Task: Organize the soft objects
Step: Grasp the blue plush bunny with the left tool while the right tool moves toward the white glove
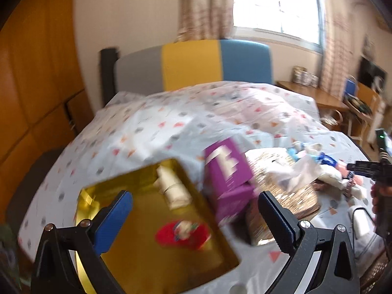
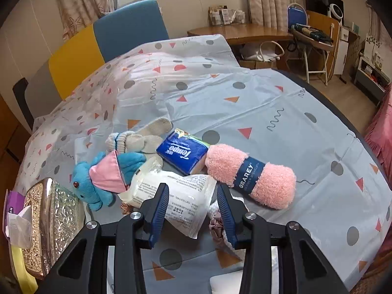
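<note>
The right gripper (image 2: 193,202) hangs unclenched over a white printed wipes packet (image 2: 176,196) on the patterned bed sheet (image 2: 245,103); the left gripper (image 1: 196,210), spread and empty, hovers above a seemingly gold box (image 1: 147,245)

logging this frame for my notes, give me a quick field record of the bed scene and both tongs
surface: patterned sheet
gold box: open, holds a red item
purple box: beside gold box
soft pile: blue plush, grey bunny, pink towel roll, tissue pack
left tongs: open, empty, above gold box
right tongs: open, over white packet
</note>
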A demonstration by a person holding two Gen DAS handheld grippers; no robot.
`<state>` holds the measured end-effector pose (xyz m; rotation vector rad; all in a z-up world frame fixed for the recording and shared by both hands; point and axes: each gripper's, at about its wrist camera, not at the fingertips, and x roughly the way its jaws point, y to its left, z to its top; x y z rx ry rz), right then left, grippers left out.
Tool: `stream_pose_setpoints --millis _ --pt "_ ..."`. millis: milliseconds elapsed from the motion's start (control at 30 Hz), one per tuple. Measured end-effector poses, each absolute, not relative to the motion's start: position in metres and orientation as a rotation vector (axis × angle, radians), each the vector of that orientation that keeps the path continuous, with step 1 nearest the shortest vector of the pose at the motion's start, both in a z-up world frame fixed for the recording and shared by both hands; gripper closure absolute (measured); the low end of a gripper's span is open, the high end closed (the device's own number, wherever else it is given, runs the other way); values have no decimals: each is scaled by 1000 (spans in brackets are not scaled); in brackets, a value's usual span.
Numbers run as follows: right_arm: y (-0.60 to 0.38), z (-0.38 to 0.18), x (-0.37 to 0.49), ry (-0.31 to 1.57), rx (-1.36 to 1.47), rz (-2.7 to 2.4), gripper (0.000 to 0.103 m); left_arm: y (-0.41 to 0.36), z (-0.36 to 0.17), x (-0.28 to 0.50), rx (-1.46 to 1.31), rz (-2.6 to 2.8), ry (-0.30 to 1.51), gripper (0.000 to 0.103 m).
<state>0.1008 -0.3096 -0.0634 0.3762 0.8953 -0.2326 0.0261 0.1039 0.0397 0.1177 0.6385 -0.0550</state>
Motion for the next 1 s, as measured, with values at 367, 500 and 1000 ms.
stream_pose_setpoints --millis 367,500,1000 --pt "-316 -61 98 894 454 -198 62 -46 49 112 473 -443 759 1" --pt "-320 -61 97 893 490 -185 62 -91 28 137 613 -498 809 1" --pt "-335 -60 94 876 590 -154 62 -194 -77 204 1105 -588 1050 1"
